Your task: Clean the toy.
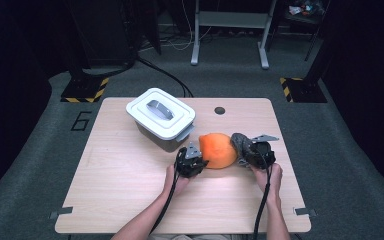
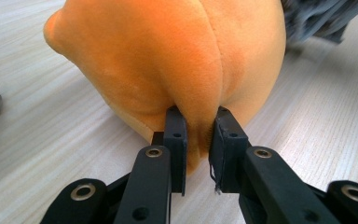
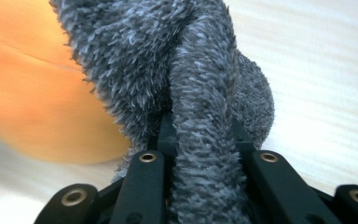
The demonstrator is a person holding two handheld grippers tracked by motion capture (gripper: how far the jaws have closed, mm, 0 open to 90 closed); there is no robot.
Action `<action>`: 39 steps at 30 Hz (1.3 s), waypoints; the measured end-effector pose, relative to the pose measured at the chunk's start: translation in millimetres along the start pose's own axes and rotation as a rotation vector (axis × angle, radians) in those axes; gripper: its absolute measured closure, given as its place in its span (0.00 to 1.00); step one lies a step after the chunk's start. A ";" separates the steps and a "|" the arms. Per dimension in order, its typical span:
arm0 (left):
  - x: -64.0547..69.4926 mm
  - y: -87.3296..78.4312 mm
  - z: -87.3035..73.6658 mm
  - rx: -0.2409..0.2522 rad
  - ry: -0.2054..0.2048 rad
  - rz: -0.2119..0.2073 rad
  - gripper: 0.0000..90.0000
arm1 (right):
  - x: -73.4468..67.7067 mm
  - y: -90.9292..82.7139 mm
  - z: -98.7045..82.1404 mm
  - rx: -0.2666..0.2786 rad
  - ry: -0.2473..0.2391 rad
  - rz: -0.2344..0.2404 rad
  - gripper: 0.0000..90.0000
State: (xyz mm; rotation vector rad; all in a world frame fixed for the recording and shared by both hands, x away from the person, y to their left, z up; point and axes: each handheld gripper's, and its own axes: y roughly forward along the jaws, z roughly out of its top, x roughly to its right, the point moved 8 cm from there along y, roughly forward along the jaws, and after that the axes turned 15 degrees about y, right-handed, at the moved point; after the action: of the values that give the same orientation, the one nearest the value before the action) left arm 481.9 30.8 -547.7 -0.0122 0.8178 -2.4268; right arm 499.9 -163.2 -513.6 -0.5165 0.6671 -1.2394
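An orange plush toy (image 1: 217, 149) lies on the wooden table (image 1: 130, 175), with a fuzzy grey part (image 1: 241, 143) at its right end. My left gripper (image 1: 196, 162) is at the toy's left side, shut on a fold of the orange plush (image 2: 186, 60), which bulges up between the black pads (image 2: 175, 135). My right gripper (image 1: 252, 154) is at the toy's right end, shut on a ridge of the grey fuzzy fabric (image 3: 200, 116); orange plush (image 3: 32, 107) shows behind it on the left.
A white lidded bin (image 1: 161, 118) with a grey handle stands just behind and left of the toy, close to my left gripper. A small round hole (image 1: 219, 110) is in the table's far middle. Bare wood spreads to the left and front.
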 end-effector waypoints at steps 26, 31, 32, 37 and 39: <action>0.3 1.2 3.7 0.014 -0.007 -0.011 0.86 | -72.4 0.2 9.0 0.015 -0.164 0.104 0.81; -0.2 1.2 3.5 0.017 -0.007 -0.011 0.86 | -61.9 -0.9 9.8 0.024 -0.139 0.087 0.81; -0.3 1.2 3.4 0.018 -0.008 -0.012 0.86 | -58.7 -1.0 9.8 0.025 -0.128 0.081 0.81; -0.3 1.1 3.2 0.018 -0.006 -0.011 0.86 | -42.0 1.0 9.4 0.021 -0.085 0.059 0.81; -0.1 1.1 3.3 0.018 -0.005 -0.010 0.86 | -34.2 3.0 8.6 0.018 -0.074 0.043 0.81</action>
State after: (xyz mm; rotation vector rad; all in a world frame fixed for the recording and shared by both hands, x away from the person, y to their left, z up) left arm 483.2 28.4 -545.7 -0.0156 0.7960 -2.4421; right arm 501.8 -129.4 -503.5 -0.5277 0.6009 -1.1791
